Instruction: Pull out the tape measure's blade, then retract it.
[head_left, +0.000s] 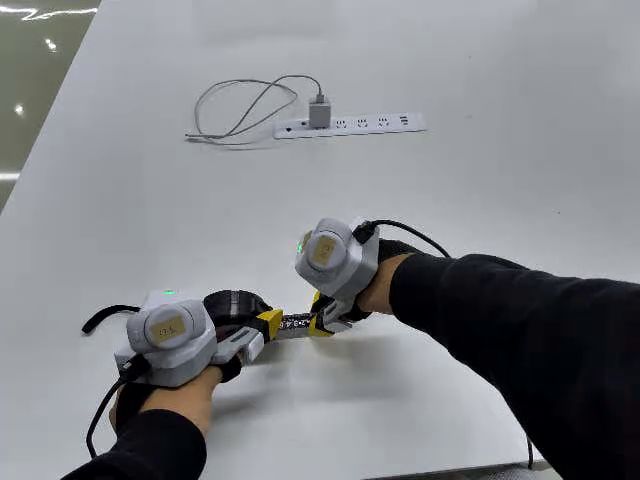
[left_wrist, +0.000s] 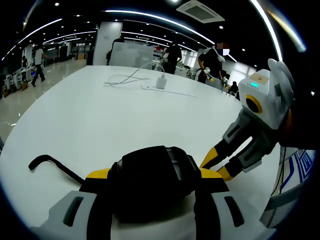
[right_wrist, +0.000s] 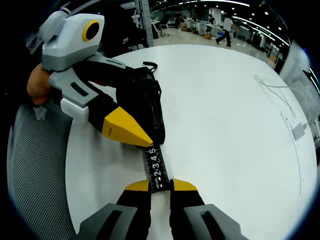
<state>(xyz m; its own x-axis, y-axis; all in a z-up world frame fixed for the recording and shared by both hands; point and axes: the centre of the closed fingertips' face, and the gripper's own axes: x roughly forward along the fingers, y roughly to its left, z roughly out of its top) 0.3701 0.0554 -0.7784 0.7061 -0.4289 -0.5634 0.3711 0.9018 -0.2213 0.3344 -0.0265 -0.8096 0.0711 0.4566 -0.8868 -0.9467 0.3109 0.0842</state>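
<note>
While the left gripper (head_left: 258, 328) clamps the tape measure (head_left: 236, 304) and the right gripper (head_left: 322, 325), at 3 o'clock, pinches the blade (right_wrist: 155, 167) tip, a slip may snap it back.

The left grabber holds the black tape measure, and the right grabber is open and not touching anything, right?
Not quite. The left gripper does hold the black tape measure, but the right gripper is not open: it is shut on the blade, which is pulled a short way out. The right gripper view shows it.
</note>
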